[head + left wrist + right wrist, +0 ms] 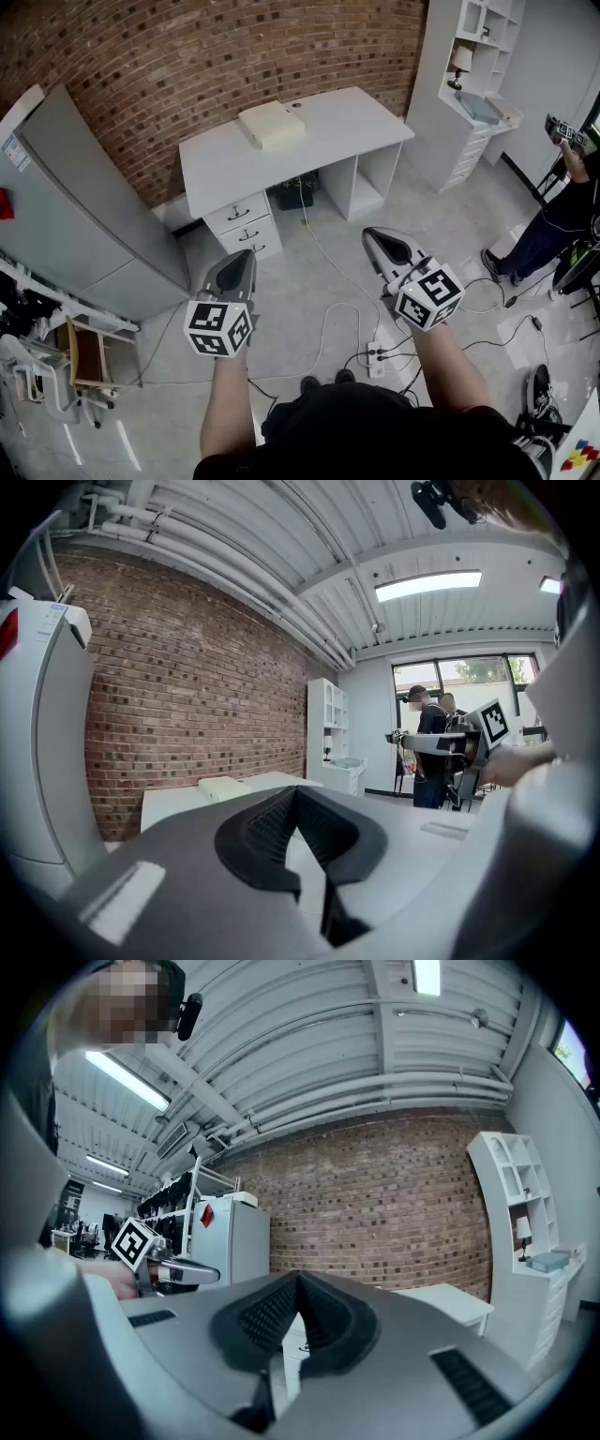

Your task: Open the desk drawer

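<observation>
White drawers [240, 223] stand well ahead of us, nearer our left gripper [246, 255] than our right gripper [373, 234], both pinched together, empty.

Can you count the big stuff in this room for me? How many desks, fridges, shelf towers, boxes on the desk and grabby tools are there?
desk: 1
fridge: 1
shelf tower: 1
box on the desk: 1
tools: 2, the left tool and the right tool
Total: 6
</observation>
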Demonstrator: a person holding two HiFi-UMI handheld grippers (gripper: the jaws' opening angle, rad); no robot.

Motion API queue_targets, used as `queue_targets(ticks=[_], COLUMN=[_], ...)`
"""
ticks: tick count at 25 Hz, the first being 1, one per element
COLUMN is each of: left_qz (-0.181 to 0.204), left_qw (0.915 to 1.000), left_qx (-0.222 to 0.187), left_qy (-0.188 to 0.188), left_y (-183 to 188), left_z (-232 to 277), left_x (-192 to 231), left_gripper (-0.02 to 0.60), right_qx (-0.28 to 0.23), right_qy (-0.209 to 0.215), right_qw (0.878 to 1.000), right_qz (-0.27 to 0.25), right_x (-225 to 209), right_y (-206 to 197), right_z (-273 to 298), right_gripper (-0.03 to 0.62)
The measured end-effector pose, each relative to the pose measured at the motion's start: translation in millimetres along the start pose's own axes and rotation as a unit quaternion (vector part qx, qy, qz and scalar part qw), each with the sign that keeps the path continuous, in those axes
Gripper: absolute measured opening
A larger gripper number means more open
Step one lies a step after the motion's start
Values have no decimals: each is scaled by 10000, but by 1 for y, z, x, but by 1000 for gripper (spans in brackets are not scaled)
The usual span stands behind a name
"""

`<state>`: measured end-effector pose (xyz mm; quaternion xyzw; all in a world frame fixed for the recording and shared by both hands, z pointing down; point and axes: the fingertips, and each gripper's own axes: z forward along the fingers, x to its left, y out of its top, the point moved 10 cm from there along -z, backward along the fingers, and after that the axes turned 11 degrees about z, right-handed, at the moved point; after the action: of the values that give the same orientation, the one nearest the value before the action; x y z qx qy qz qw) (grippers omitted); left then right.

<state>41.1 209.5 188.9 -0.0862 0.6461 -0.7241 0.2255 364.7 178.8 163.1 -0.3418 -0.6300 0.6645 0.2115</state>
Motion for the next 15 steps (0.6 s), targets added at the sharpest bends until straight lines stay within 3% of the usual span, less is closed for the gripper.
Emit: queue_targets(ticks=[15], left_qz=[-95], left_qw=[9999], left_qx=[72], left_qy=[91], left_y=[-3], left_z=[-6], left_x=[-13], left_gripper=[11], right_qx=[7], right_qy=[-93], right_qw=[9999], right_qz=[103], right_x=[-5], right_y=[0], right_z=[-19], right_gripper=[9])
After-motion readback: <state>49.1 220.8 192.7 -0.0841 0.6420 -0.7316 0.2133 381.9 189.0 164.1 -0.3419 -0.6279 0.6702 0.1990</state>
